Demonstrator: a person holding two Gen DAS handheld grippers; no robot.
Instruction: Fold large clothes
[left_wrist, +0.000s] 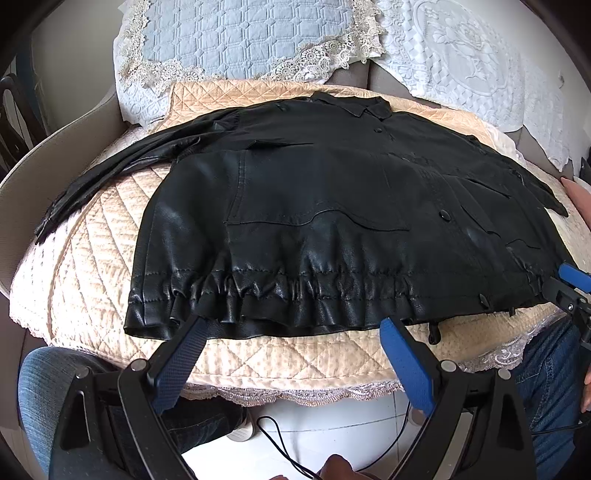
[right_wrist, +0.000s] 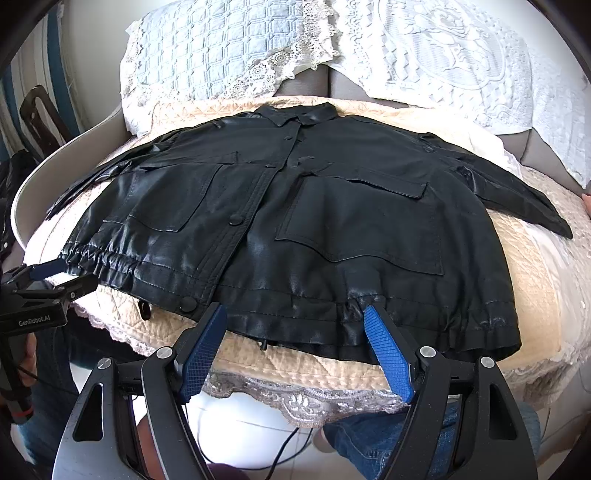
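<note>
Jacket (right_wrist: 295, 221) sleeve tips cut off

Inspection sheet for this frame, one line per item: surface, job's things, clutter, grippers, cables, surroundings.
Surface: beige quilted cover with a lace trim, on a sofa seat.
Job's things: black leather jacket lying flat, front up, buttoned, collar away from the cameras, both sleeves spread out to the sides, gathered hem at the near edge.
Clutter: nothing seen on the cover besides the jacket.
Grippers: left gripper open, fingertips at the hem's left part; right gripper open, fingertips at the hem's right part. Neither holds anything.
Cables: thin black cable over the white floor below.
Surroundings: blue quilted cushion and white lace cloth on the backrest; the person's jeans below.
</note>
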